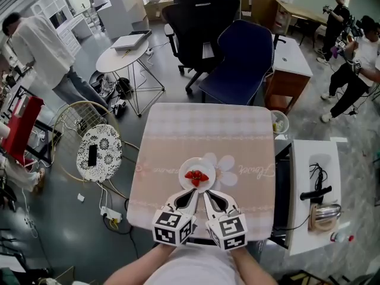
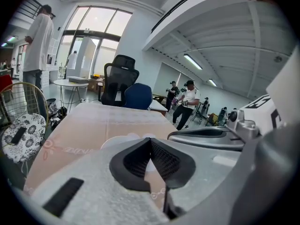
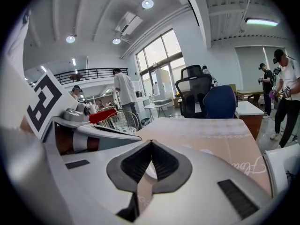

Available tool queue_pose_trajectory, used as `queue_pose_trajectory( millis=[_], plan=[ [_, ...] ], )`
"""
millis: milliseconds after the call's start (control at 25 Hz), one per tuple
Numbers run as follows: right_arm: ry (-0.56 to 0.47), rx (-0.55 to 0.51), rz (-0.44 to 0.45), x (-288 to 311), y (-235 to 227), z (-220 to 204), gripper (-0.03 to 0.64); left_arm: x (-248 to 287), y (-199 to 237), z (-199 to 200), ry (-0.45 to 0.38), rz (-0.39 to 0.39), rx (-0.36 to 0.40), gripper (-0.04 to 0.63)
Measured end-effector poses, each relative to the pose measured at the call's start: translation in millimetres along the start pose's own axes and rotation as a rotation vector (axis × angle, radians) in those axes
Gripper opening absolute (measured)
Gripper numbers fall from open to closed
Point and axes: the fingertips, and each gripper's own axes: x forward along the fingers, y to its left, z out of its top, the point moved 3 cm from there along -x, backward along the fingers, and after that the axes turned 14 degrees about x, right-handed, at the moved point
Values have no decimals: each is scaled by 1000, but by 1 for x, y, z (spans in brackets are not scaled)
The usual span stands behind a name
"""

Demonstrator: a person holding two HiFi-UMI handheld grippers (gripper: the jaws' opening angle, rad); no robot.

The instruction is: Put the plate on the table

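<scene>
A small white plate with red strawberries lies flat on the pink checked tablecloth of the table, near its front edge. My left gripper and right gripper point at the plate's near rim side by side, tips almost touching each other. Both are shut with nothing between the jaws. In the left gripper view the shut tips stand over the plate's rim. The right gripper view shows its tips closed over the cloth.
A blue chair and a black office chair stand behind the table. A wire chair with a patterned cushion is at the left, a white side cabinet at the right. People stand far left and far right.
</scene>
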Motion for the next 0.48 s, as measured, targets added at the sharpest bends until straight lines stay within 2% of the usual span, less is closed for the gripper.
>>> queue_pose_trajectory(
  millis=[480],
  plan=[
    [-20, -8, 8, 2, 4, 4, 3, 0, 2, 0, -8, 4, 15, 6]
  ],
)
